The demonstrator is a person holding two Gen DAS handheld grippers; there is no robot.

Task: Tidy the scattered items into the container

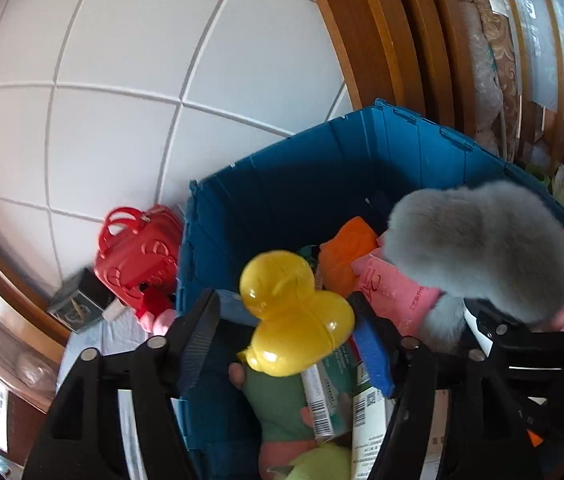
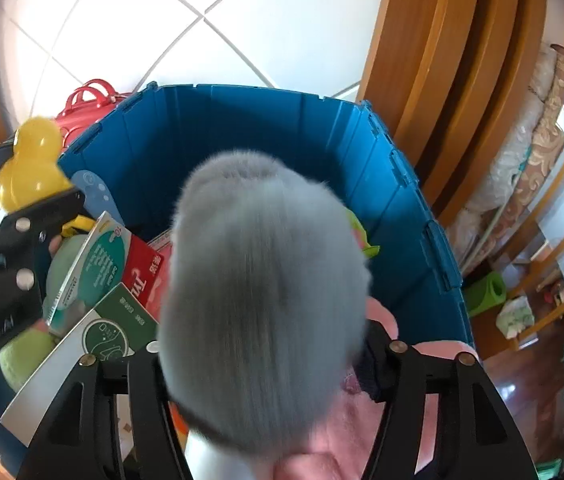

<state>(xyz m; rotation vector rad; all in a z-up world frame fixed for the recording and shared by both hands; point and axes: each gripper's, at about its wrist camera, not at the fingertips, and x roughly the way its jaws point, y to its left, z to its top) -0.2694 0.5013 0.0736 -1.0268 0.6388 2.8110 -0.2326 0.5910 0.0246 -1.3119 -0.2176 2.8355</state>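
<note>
Crate (image 2: 265, 128), blue plastic with folding walls, sits on the white tile floor (image 1: 121, 80) against wooden door trim (image 2: 422, 60), open top up so items can just be dropped in. Already part full: pink plush (image 1: 394, 292), orange item (image 1: 346, 248), green plush (image 1: 277, 404), card boxes (image 2: 105, 264) stacked loosely. Grey furry plush (image 2: 261, 296) is next in size; right gripper (image 2: 269, 356) has its fingers clamped on it from both sides, held over the crate's middle above the pink plush, presumably so it lands on the soft pile. Yellow plastic duck (image 1: 296, 312) is pinched between the left gripper's (image 1: 286, 320) blue pads, hanging over the crate's left side, clear of the grey plush. Both look staged for release inside the walls. Still outside, beside the crate's left wall: red toy handbag (image 1: 137, 248) and a small dark box (image 1: 77, 304) touching it.
</note>
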